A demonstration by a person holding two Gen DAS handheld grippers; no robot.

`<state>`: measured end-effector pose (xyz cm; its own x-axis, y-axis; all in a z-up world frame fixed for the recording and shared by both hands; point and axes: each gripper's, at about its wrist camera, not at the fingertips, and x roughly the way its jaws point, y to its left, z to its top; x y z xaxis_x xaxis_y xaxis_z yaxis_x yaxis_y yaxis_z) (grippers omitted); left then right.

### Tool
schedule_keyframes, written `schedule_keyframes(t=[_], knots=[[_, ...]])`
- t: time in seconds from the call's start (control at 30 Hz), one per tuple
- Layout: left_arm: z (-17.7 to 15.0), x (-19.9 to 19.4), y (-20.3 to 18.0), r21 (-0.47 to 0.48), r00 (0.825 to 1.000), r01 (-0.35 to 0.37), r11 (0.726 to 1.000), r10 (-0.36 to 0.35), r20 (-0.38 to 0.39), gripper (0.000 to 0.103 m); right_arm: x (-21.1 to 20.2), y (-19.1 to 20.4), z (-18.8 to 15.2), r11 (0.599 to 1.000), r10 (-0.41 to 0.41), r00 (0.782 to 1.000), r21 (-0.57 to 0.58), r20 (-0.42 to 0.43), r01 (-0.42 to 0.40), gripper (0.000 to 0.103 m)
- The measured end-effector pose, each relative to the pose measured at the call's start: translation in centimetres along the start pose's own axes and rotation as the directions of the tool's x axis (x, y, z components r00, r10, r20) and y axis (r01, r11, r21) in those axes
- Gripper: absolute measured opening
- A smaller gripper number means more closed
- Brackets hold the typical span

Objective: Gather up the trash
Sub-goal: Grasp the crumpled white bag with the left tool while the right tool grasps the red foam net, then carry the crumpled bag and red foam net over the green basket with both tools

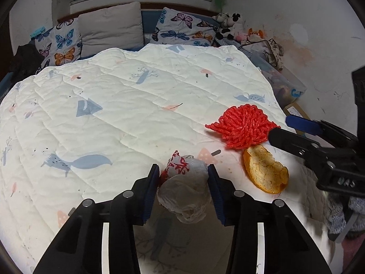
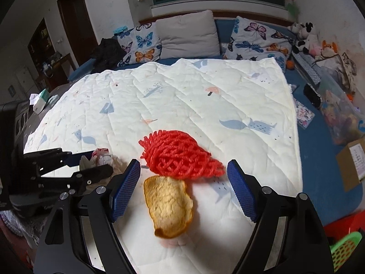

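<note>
Trash is lying on the white quilt (image 1: 136,96): the left gripper (image 1: 183,175) is pinching a crumpled bag (image 1: 184,191), while the right gripper (image 2: 183,182), half open and empty, is straddling the orange peel (image 2: 168,207), its length running toward the red netting (image 2: 180,157) just ahead.

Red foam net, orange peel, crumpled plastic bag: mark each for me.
Red foam net (image 2: 180,154): right wrist view, middle of the mesh.
Orange peel (image 2: 168,205): right wrist view, pale inner side.
Crumpled plastic bag (image 1: 184,191): left wrist view, grey bulge.

Orange peel (image 2: 168,207) lies on quilt (image 2: 182,105) between open right tool (image 2: 183,190) fingers; red net (image 2: 180,155) touching peel's far edge.
</note>
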<state>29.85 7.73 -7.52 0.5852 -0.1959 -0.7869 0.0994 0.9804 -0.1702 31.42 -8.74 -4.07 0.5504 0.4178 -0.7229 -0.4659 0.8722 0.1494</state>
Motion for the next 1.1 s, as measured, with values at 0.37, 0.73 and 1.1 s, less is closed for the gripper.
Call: schedule_keyframes(t=[0.37,0.73,1.1], knots=[[-0.1,-1.8,1.4,-0.028,0.999,-0.005,1.000,0.007,0.046,0.038,3.9,0.2,1.3,0.999,0.040,0.998,0.012,-0.053,-0.039,0.078],[-0.4,-2.3,1.7,-0.045,0.999,-0.002,0.999,0.005,0.054,0.038,3.7,0.2,0.7,0.999,0.043,0.998,0.019,-0.046,-0.042,0.056],[-0.6,-5.2,-0.7,-0.013,0.995,0.019,1.000,-0.018,0.098,0.038,-1.5,-0.4,0.0,0.998,0.045,0.998,0.048,0.038,-0.047,0.055]])
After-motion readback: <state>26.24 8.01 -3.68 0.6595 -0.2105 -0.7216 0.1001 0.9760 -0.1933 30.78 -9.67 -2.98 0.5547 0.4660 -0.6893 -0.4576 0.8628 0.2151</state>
